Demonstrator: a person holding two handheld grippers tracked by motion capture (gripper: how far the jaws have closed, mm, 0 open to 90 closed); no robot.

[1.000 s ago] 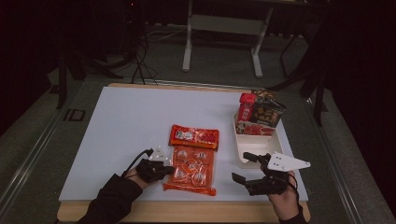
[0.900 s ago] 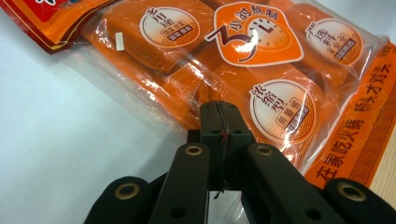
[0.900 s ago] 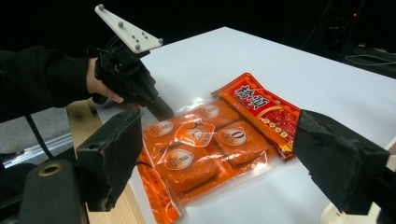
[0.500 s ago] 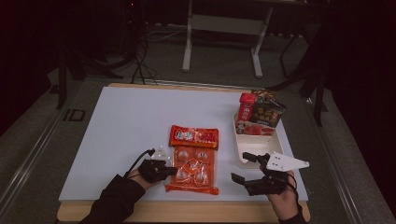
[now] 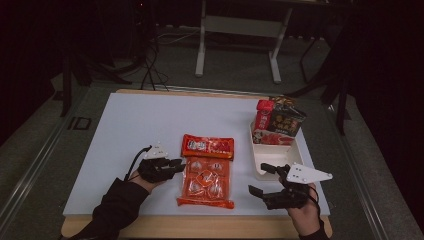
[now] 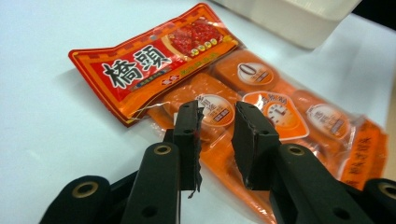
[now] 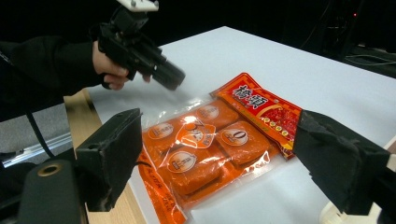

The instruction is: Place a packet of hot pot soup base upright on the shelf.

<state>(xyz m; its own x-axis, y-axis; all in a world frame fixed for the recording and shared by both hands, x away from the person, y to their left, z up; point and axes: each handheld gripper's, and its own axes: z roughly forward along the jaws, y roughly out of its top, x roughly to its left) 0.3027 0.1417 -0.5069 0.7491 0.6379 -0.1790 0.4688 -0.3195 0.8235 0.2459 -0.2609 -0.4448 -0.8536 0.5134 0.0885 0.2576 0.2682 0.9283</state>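
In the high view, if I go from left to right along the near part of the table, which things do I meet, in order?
left gripper → orange snack packet → right gripper → white tray

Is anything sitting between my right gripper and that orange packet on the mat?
Nothing visible. The right gripper hangs open just right of the orange packet, with bare white mat between them. The white tray lies beyond the gripper, off that line.
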